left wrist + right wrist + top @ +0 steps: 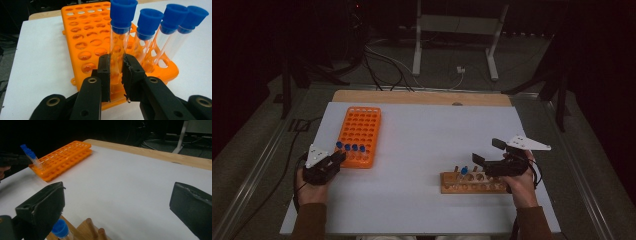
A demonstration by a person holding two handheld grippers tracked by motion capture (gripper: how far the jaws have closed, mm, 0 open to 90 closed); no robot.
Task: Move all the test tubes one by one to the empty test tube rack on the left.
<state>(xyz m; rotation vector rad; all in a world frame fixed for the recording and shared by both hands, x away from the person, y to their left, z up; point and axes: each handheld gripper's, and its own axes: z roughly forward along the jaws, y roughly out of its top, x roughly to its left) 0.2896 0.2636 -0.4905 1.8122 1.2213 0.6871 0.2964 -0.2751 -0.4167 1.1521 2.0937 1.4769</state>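
The left gripper (pixel 116 75) has its two black jaws closed on the clear body of the leftmost of four blue-capped transparent plastic test tubes (pixel 120 37), which stands in the near row of the orange perforated plastic rack (pixel 85 37); that rack lies toward the left edge of the white-topped bench (pixel 427 145), its near end just ahead of the person's left hand (pixel 312 187). The step in hand looks like drawing this tube out of its hole; to do it well the pull should run along the tube's own axis, which tilts a little, so that the smooth wall does not bind against the toothed rim of the hole or drag the light rack with it; the hold sits low on the tube, below the cap, so firm but moderate pressure suits a slick, thin-walled cylinder. The three neighbouring tubes (pixel 172 32) lean close beside it, and a straight lift keeps the caps from knocking.

The right gripper (pixel 117 202) hangs with its jaws spread wide and nothing between them, above the wooden block rack (pixel 474 182) near the bench's front right; this holder is plain pale wood with round bores and short pegs, and one blue-capped tube (pixel 60 230) already stands in it.
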